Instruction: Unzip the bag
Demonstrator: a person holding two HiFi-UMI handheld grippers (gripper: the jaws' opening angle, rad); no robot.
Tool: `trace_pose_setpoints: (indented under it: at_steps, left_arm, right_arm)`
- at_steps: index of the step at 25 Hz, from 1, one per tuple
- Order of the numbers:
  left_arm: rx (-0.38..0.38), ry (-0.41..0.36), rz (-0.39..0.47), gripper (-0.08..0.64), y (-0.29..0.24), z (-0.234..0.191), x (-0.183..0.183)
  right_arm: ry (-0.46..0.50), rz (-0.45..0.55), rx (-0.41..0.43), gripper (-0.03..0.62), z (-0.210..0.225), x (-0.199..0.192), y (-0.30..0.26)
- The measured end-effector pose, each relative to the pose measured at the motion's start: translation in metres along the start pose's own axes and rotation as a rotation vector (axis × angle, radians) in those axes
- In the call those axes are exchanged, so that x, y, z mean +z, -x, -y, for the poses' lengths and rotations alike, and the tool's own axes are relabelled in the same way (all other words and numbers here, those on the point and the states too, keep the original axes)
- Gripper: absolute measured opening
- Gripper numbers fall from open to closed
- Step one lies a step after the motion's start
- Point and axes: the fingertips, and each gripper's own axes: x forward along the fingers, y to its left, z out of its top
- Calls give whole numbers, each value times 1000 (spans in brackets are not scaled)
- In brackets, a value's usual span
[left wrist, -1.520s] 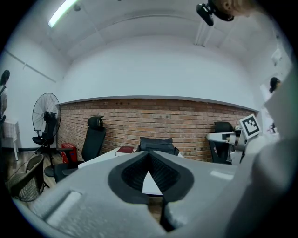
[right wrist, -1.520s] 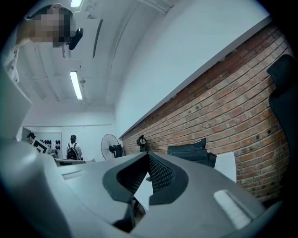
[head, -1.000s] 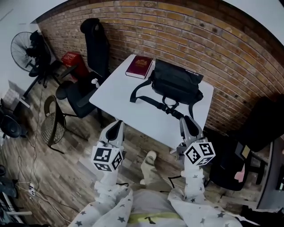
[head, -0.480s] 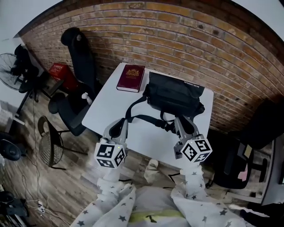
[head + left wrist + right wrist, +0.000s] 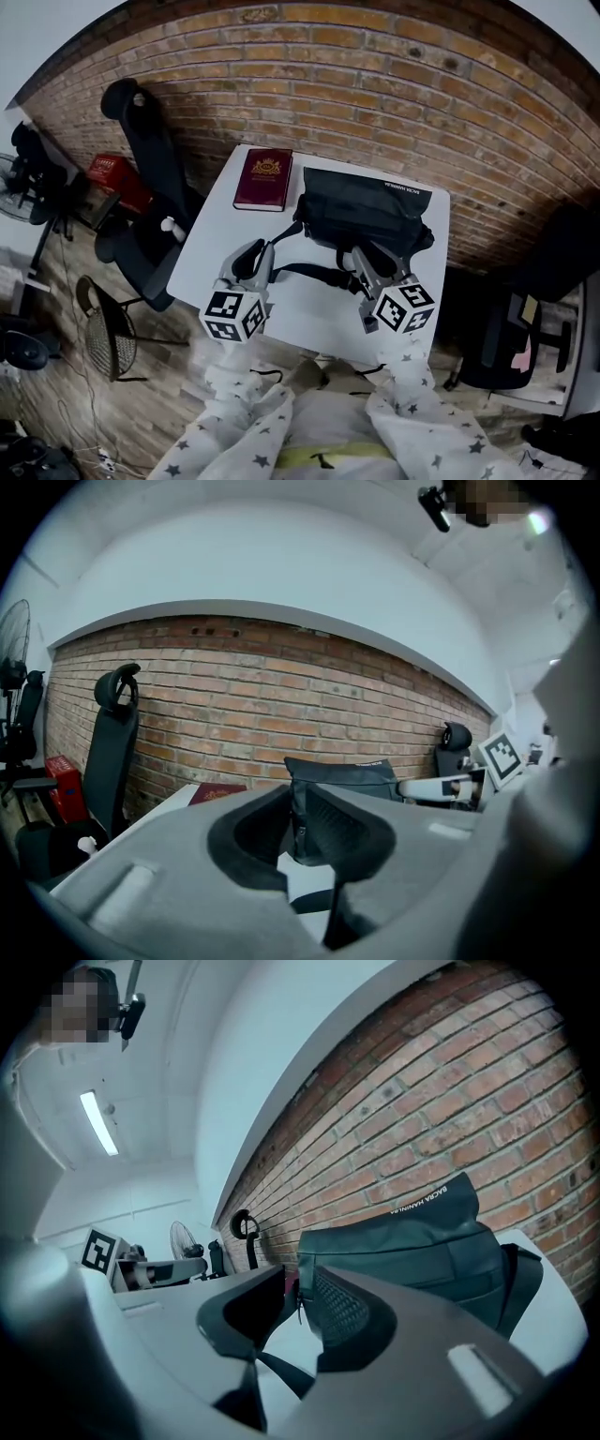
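Observation:
A black shoulder bag (image 5: 367, 208) lies at the far right of the white table (image 5: 217, 225), close to the brick wall, with its strap (image 5: 314, 274) trailing toward me. My left gripper (image 5: 253, 260) hovers over the table left of the strap; its jaws are opening with nothing between them. My right gripper (image 5: 367, 265) sits just short of the bag's front, its jaws also opening and empty. In the left gripper view the bag (image 5: 342, 775) stands ahead beyond the gripper (image 5: 292, 834). In the right gripper view the bag (image 5: 422, 1251) fills the space past the gripper (image 5: 300, 1314).
A dark red book (image 5: 262, 178) lies on the table left of the bag. A black office chair (image 5: 150, 164) stands at the table's left, with a red box (image 5: 111, 173) behind it. Another dark chair (image 5: 506, 328) is at the right, and a brick wall (image 5: 375, 75) behind.
Both grippers have moved forward from the table's near edge over the table toward the bag. The jaws of both have parted a little.

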Motion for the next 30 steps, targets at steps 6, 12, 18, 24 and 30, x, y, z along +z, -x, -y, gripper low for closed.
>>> trace_pose_setpoints:
  at_steps: [6, 12, 18, 24, 30]
  left_arm:
    - [-55, -3, -32, 66, -33, -10, 0]
    - [-127, -12, -63, 83, -66, -21, 2]
    - [-246, -26, -107, 127, -101, -28, 0]
    - [-375, -27, -147, 154, -133, -31, -8]
    - [-534, -5, -166, 228, -156, -20, -16]
  right_arm:
    - [-34, -40, -14, 101, 1, -19, -22]
    - [-68, -60, -53, 116, 1, -33, -43]
    - [-111, -77, -98, 147, -6, -56, -72]
    - [-143, -112, -159, 164, -9, -87, -101]
    - [-195, -116, -232, 181, -2, -108, -118]
